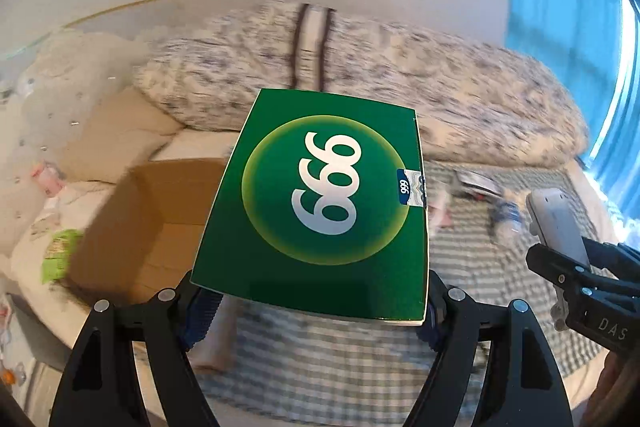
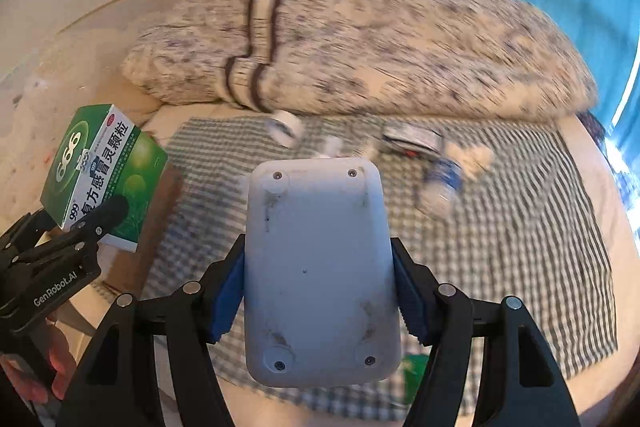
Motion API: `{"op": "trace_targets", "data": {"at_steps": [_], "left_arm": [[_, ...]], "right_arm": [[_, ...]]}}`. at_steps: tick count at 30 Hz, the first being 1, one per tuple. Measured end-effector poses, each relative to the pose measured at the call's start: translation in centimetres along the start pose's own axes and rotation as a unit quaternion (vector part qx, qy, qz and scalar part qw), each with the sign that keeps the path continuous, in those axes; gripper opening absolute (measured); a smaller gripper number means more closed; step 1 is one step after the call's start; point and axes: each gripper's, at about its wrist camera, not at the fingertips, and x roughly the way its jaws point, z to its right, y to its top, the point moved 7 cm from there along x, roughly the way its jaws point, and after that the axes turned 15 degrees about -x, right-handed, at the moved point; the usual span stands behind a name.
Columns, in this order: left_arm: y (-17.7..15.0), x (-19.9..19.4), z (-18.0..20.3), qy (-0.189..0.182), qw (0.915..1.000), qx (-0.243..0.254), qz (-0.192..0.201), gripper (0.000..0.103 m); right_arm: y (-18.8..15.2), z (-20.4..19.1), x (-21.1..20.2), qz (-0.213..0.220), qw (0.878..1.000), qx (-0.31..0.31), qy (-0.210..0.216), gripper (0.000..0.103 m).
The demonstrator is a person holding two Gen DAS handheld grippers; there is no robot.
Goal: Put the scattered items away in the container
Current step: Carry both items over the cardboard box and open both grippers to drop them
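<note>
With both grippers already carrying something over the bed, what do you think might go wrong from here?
1. The left gripper pinches the green medicine box only at its near end, so most of it sticks out forward; a quick swing toward the cardboard box might tilt or drop it.
2. The right gripper squeezes the smooth white device by its sides; it may slip.
3. Both views are blurred, so small items on the checked cloth could be overlooked.
</note>
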Motion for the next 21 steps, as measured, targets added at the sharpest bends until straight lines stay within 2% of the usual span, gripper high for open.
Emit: {"op": "trace_targets", "data": {"at_steps": [6, 10, 16, 21], "left_arm": [[3.0, 2.4, -9.6, 0.072, 0.9967, -0.035, -0.002, 0.08], [3.1, 5.5, -14.5, 0.099, 0.9933, -0.055, -0.019, 0.081], [1.9, 10.2, -18.1, 0.11, 0.9893, -0.076, -0.058, 0.081], [1.4, 13.2, -18.5, 0.106, 0.989, -0.07, -0.075, 0.081]], "right_arm": [[6.4, -10.3, 3.3, 0.014, 0.995, -0.044, 0.085, 0.066], [9.9, -16.3, 6.9, 0.005, 0.991, -0.069, 0.112, 0.066], [12.4, -23.6, 13.2, -0.033, 0.982, -0.094, 0.16, 0.066], [13.7, -26.6, 17.9, -0.062, 0.973, -0.06, 0.216, 0.066]]}}
